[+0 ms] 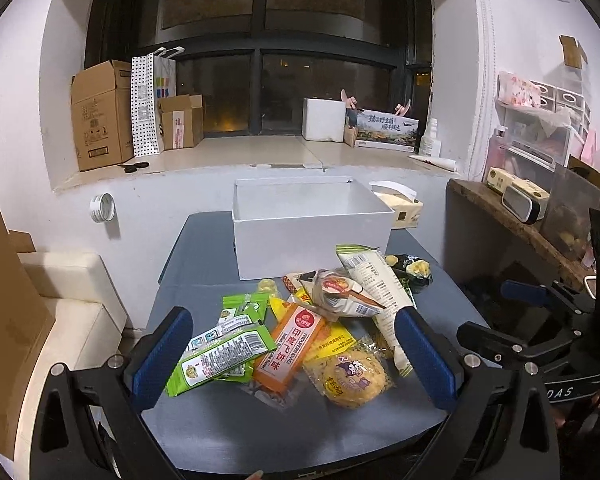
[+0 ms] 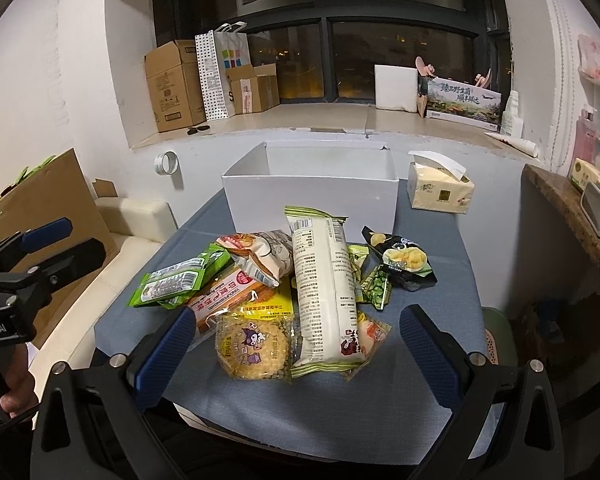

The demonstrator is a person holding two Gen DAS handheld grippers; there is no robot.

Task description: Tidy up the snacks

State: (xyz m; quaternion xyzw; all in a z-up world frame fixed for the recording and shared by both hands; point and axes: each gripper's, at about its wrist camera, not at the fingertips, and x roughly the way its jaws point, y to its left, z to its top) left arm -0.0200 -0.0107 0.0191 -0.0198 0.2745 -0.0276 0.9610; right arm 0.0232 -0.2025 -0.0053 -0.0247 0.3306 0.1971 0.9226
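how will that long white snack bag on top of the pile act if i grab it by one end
The long white bag looks puffy and thin-skinned, so it is probably light and may sag. It lies on other packets, so lifting it could shift them. Its glossy film may slip.

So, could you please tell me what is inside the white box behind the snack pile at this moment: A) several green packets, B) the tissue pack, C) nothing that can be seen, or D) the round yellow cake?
C: the white box shows only bare inner walls, while the snacks all lie on the table in front of it.
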